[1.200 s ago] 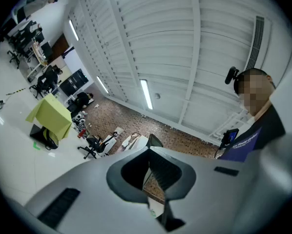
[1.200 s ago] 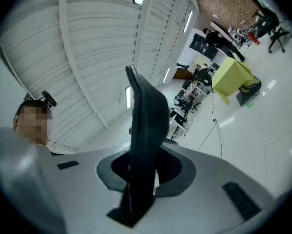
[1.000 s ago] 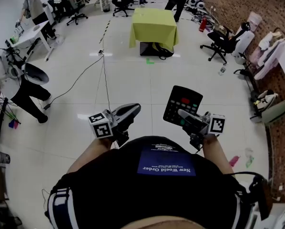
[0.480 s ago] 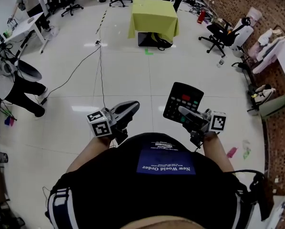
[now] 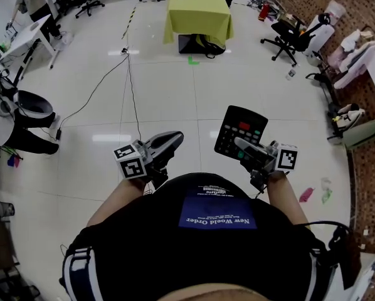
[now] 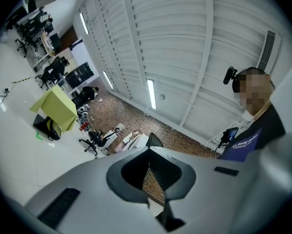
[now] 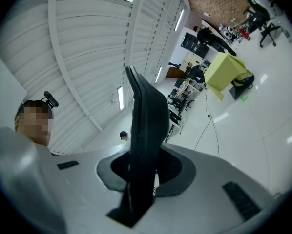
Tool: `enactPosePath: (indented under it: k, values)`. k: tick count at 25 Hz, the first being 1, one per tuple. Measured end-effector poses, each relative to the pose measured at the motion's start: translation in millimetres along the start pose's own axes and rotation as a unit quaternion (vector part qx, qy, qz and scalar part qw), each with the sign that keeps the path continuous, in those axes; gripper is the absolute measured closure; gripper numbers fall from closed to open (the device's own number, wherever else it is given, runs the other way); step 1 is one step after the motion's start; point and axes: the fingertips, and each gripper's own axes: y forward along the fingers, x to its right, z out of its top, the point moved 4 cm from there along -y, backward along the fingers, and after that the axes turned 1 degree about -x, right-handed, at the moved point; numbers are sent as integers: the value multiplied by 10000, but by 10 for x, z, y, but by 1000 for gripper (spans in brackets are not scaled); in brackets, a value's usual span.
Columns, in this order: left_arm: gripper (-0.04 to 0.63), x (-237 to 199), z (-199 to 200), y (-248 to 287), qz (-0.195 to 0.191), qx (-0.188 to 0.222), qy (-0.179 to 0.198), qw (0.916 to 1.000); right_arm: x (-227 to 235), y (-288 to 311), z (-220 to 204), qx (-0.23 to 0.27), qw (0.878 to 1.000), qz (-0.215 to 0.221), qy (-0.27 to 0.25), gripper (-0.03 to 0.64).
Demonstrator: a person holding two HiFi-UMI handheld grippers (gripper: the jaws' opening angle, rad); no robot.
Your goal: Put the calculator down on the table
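My right gripper [image 5: 240, 145] is shut on a black calculator [image 5: 240, 129] with a red key and green keys, held out level in front of the person's chest over the white floor. In the right gripper view the calculator [image 7: 147, 126] stands edge-on between the jaws of the right gripper [image 7: 142, 172]. My left gripper [image 5: 173, 138] hovers beside it, shut with nothing between its fingers; the left gripper [image 6: 149, 151] shows only the room beyond it. The table with a yellow-green cloth [image 5: 197, 11] stands far ahead across the floor, and the same table [image 6: 55, 108] appears small in the left gripper view.
A dark bag [image 5: 200, 42] lies under the table. Black office chairs [image 5: 294, 33] stand at the right, near clutter along the brick wall. A cable [image 5: 128, 86] runs across the floor. A desk [image 5: 31, 33] and a bent-over person [image 5: 24, 127] are at the left.
The table and the floor have slid upward in the head view. Both grippers and the calculator keep the same places in front of the chest.
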Motion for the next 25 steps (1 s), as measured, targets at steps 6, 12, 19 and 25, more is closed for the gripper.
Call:
enactPosePath:
  k: [6, 12, 19, 25]
  values:
    - [589, -42, 48, -40, 16, 38, 186, 9998, 41, 21, -22, 62, 9999, 63, -110, 555]
    - [589, -1, 132, -39, -270, 153, 283, 9991, -58, 58, 19, 109, 9990, -5, -437, 555]
    - [589, -150, 112, -22, -493, 127, 204, 9985, 11, 4, 25, 304, 9975, -205, -602, 555]
    - [589, -257, 143, 111, -817, -157, 94, 9965, 4, -123, 31, 644, 9957, -418, -520, 555]
